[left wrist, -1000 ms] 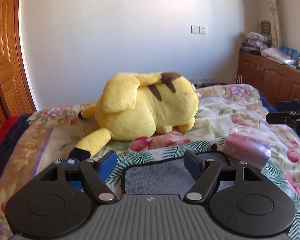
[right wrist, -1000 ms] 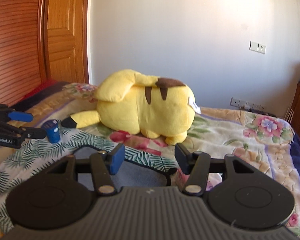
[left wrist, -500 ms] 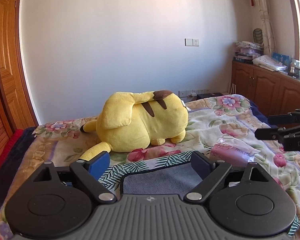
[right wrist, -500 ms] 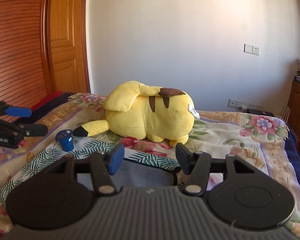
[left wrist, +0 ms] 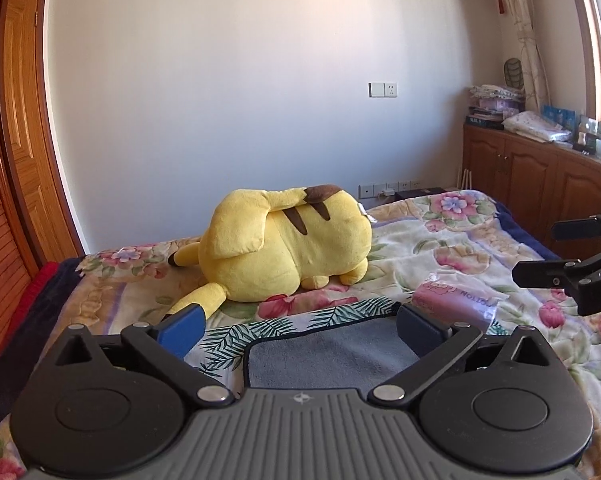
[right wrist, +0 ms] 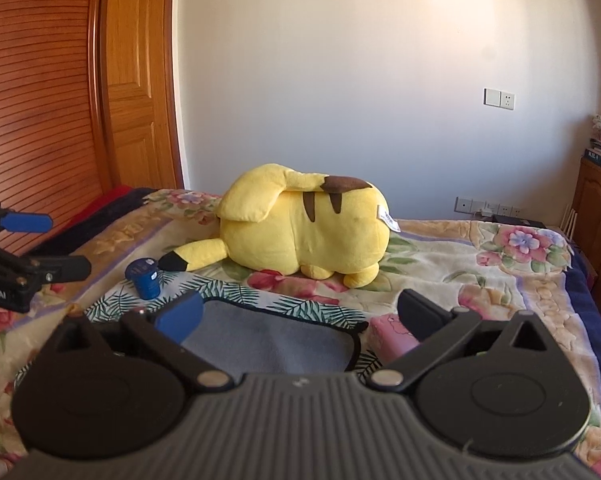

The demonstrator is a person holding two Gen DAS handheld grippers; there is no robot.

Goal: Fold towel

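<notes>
Room: bedroom, white wall, wooden door at 9 o'clock, wooden cabinets at 3 o'clock in the left wrist view.
Surface: bed (left wrist: pixel 452 240) under a floral quilt; soft, gives under load.
Towel (left wrist: pixel 332 356): grey, dark piping along the edge, lies flat on a palm-leaf print cloth (right wrist: pixel 300 300), at 6 o'clock of both views, directly ahead of both tongs.
Left gripper (left wrist: pixel 298 328): released, jaws spread wide, nothing between them, above the towel's near part.
Right gripper (right wrist: pixel 300 318): released, jaws spread wide, empty; far right corner of towel sits between its fingers at 12 o'clock.
Clutter: yellow plush (left wrist: pixel 288 244) at 12 o'clock beyond the towel; blue jar (right wrist: pixel 144 278) at 10 o'clock in the right view; pink packet (left wrist: pixel 456 300) at 2 o'clock in the left view, just beside the towel.
Handling (judgement): light, limp, napped, not fragile; will sag and drape once lifted.
Grip point (judgement): pinch the piped corners, one per tong; the hem is the firmest part.
Risk (judgement): jaws may catch the cloth beneath as well.
</notes>
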